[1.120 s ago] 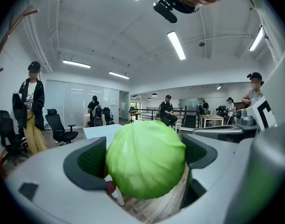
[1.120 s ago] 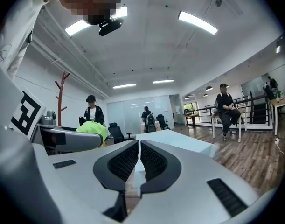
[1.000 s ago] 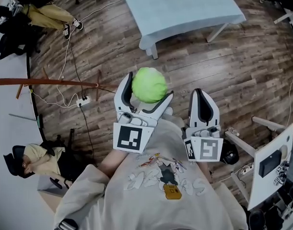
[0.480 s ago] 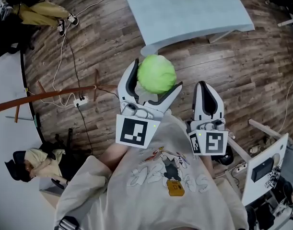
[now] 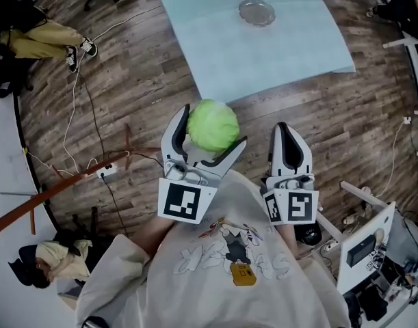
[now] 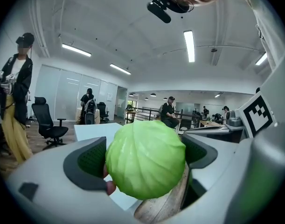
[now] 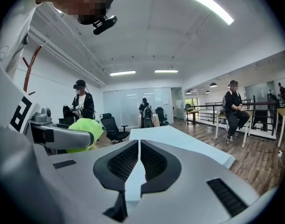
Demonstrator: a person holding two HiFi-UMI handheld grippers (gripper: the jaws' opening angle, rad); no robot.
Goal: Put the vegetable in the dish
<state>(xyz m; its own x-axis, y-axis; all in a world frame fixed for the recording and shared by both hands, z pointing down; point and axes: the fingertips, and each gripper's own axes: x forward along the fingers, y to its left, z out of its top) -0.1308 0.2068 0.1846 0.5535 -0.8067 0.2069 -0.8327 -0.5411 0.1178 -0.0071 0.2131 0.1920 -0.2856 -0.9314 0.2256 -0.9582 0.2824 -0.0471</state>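
A round green cabbage is held in my left gripper, whose jaws are shut on its sides, above the wooden floor just short of the table. In the left gripper view the cabbage fills the gap between the dark pads. My right gripper is beside it on the right, shut with nothing in it; its pads nearly touch. A small clear glass dish stands on the far part of the pale blue table, well ahead of both grippers.
Wooden floor lies between me and the table. Cables and a power strip run over the floor at left. A white stand with a device is at right. People sit or stand around the room.
The table and dish have come further into view and nearer. The left gripper still carries the cabbage; the right gripper stays shut beside it.
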